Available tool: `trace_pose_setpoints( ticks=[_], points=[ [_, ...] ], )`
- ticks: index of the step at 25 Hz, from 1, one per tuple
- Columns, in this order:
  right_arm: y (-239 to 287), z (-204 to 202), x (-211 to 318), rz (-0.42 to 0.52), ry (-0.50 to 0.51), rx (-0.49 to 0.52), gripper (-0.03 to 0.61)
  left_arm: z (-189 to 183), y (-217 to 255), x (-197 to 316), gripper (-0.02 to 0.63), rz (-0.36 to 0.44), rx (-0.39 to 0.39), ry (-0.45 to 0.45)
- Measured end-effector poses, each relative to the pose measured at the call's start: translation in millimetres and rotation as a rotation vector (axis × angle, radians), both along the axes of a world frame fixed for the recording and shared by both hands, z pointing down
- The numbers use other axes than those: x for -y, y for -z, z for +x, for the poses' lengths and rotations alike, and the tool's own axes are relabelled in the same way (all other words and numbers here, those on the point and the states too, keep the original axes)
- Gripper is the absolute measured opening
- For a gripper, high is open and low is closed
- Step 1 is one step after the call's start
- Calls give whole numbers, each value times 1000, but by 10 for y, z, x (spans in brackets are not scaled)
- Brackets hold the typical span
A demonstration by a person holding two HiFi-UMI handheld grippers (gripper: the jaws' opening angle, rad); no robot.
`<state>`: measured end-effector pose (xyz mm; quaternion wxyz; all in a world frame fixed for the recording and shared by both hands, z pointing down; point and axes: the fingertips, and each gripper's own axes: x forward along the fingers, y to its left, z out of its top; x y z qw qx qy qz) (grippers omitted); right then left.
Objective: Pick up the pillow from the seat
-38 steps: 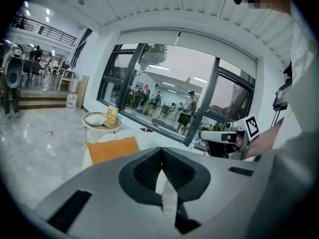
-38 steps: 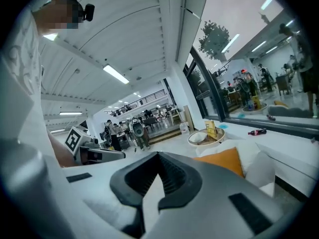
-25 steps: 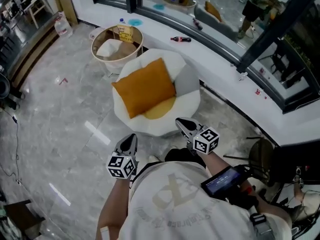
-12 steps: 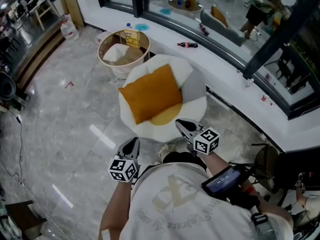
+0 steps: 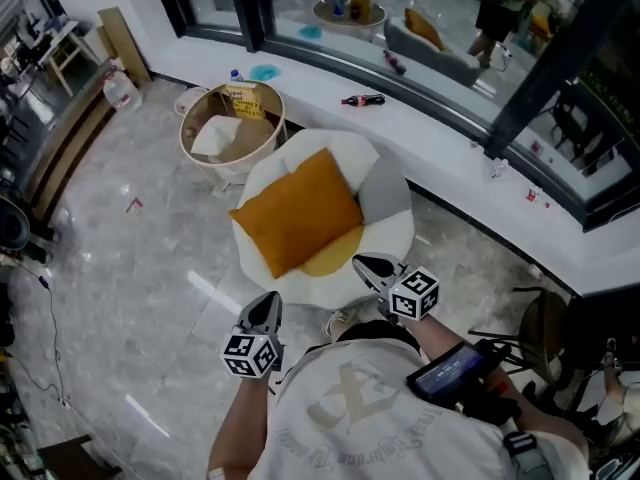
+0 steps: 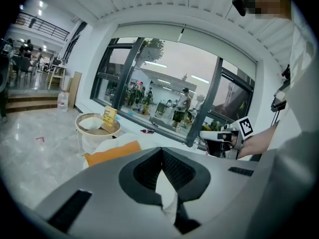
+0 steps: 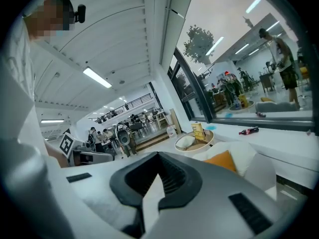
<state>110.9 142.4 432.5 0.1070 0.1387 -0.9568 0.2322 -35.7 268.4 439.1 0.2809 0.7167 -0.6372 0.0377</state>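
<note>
An orange pillow (image 5: 298,211) lies tilted on a round white seat (image 5: 392,230) in the head view. My left gripper (image 5: 268,306) is shut and empty, hanging over the floor just short of the seat's front edge. My right gripper (image 5: 364,264) is also shut and empty, with its tip at the seat's front rim, below the pillow's near corner. The left gripper view shows the pillow (image 6: 112,152) beyond its closed jaws, and the right gripper (image 6: 220,136) off to the side. In the right gripper view the pillow (image 7: 222,161) shows to the right of the closed jaws.
A round basket (image 5: 232,120) with a white cushion inside stands just behind the seat to the left. A dark bottle (image 5: 360,100) lies on the white window ledge (image 5: 450,138). A water jug (image 5: 118,92) stands at far left. A dark chair (image 5: 530,318) is at right.
Both grippers have moved forward toward the seat, which now sits closer to their tips. Both stay shut and empty.
</note>
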Motion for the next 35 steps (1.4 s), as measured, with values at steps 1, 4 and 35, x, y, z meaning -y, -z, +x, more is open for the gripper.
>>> trace_pose_setpoints(
  ticks=[1, 4, 35],
  points=[
    [-24, 3, 79, -1, -3, -3, 14, -23, -3, 106, 9, 1, 1, -6],
    [-91, -9, 331, -2, -13, -14, 14, -96, -31, 436, 9, -3, 6, -24],
    [-957, -324, 1534, -87, -30, -121, 15, -377, -509, 1536, 9, -216, 41, -91]
  ],
)
